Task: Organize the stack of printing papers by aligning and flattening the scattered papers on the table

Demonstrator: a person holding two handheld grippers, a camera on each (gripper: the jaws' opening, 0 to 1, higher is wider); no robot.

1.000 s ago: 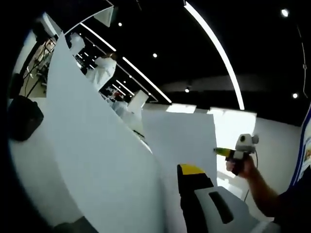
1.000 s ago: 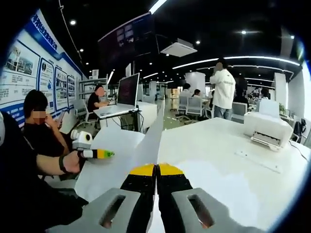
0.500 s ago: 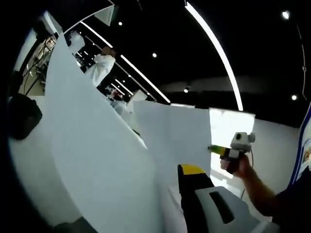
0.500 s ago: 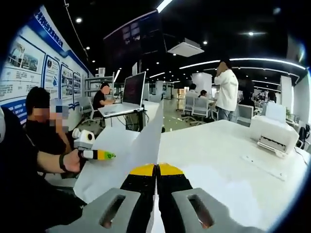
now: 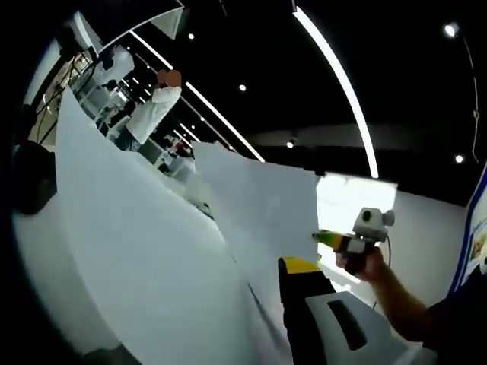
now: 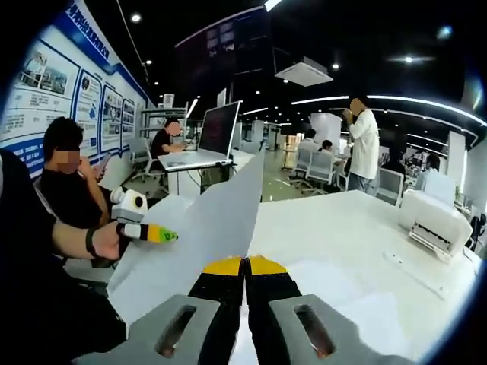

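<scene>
above the white worktop (image 6: 358, 228), the right tool (image 6: 245, 268) has its yellow-tipped jaws pressed together on the near edge of a paper (image 6: 205, 236), which stands lifted and tilted up off the surface, its top corner pointing toward the room behind. at the left of the right gripper view, the left tool (image 6: 169, 236), held in a hand (image 6: 106, 242), has its green and yellow tip against the paper's left edge; whether its jaws are clamped on that edge i cannot tell.

from the left gripper view, the same paper (image 5: 259, 213) rises as a broad sheet, with the right tool (image 5: 323, 238) touching its far edge, gripped by a hand (image 5: 364, 262). a larger white sheet (image 5: 137, 251) curves across the left of that view. of the left tool's own jaws, 1 yellow-tipped jaw shows at the bottom, beside the sheets.

a white printer (image 6: 437, 217) sits on the worktop at the right. a person in white (image 6: 364, 144) stands beyond the worktop, and a seated person (image 6: 65, 182) is at the left by a wall of posters (image 6: 53, 84).
</scene>
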